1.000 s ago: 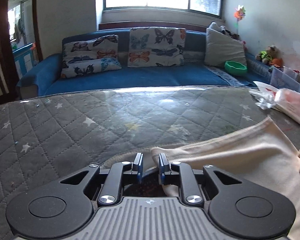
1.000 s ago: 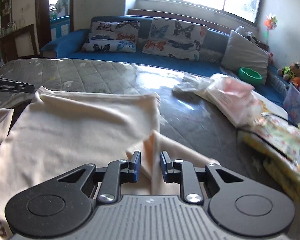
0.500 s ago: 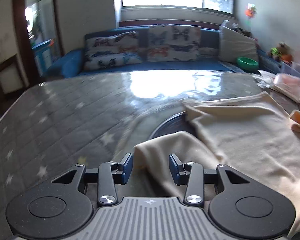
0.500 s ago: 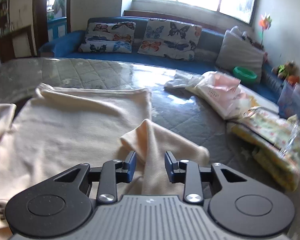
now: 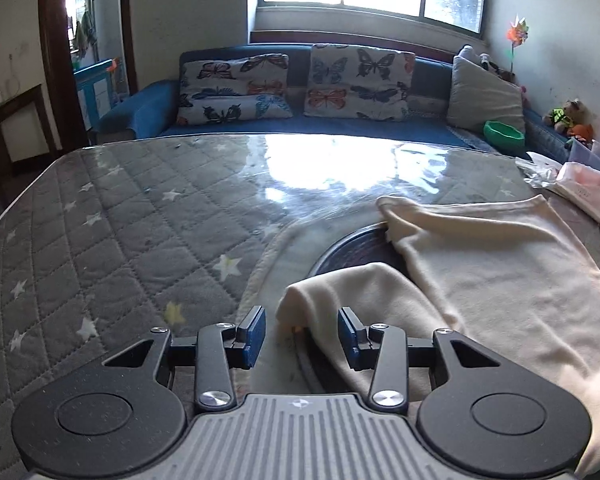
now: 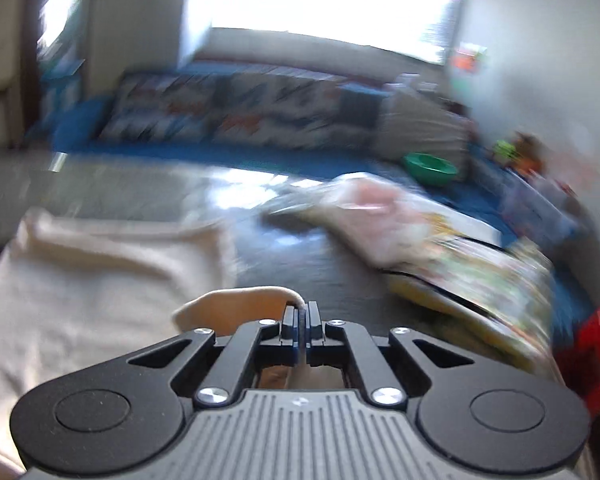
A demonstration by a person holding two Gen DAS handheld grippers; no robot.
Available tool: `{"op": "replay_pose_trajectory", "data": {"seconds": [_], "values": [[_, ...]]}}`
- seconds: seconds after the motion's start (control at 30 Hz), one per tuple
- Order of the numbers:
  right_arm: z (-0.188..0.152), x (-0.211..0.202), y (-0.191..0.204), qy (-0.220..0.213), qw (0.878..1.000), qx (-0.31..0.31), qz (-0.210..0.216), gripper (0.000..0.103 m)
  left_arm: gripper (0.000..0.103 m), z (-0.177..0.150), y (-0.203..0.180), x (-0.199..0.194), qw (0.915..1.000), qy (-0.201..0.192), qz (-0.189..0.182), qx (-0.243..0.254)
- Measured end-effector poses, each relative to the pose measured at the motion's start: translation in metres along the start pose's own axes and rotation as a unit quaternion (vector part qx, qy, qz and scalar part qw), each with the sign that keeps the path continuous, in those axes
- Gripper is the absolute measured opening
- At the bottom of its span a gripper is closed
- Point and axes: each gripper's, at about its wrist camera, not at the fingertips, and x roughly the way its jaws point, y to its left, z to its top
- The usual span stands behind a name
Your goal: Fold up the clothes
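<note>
No writing or label can be read in either view. The left tongs (image 5: 301,332) stand spread, with their blue-padded fingers (image 5: 253,334) on either side of a rolled fold of the cream garment (image 5: 496,276), not closed on it. That garment is a soft, fleecy knit spread flat over the right part of the surface (image 5: 112,236), which is a grey quilted cover stitched in diamonds and scattered with pale stars, under a glossy clear sheet that mirrors the window. A dark round disc (image 5: 360,246) shows through beside the cloth, partly covered by it. Beyond the surface runs a blue sofa (image 5: 148,102) with butterfly-print cushions (image 5: 358,80), a plain grey pillow (image 5: 484,98) and a green bowl (image 5: 504,132). The right wrist view is smeared by motion. The right tongs (image 6: 301,320) are pressed together, pinching a sleeve-like flap (image 6: 236,306) of the same cream garment (image 6: 92,280), which lies to the left of them. To their right sit crinkled plastic bags (image 6: 384,216) with pink contents and a flat packet (image 6: 488,284) with a yellow-green print; a red object (image 6: 592,352) shows at the edge.
</note>
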Motion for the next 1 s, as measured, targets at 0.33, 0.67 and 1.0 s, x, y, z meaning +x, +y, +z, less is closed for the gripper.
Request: {"op": "replay_pose_trajectory", "data": {"seconds": [0.33, 0.67, 1.0], "values": [[-0.064, -0.046, -0.083, 0.041, 0.985, 0.146, -0.087, 0.015, 0.044, -0.005, 0.004, 0.011, 0.9989, 0.028, 0.003, -0.036], [-0.063, -0.050, -0.068, 0.019, 0.991, 0.107, -0.081, 0.023, 0.046, -0.002, 0.008, 0.021, 0.9976, 0.033, 0.006, -0.061], [-0.059, -0.065, -0.050, -0.002, 0.997, 0.064, -0.038, 0.028, 0.013, 0.008, 0.013, 0.032, 0.9959, 0.022, -0.017, -0.085]]}}
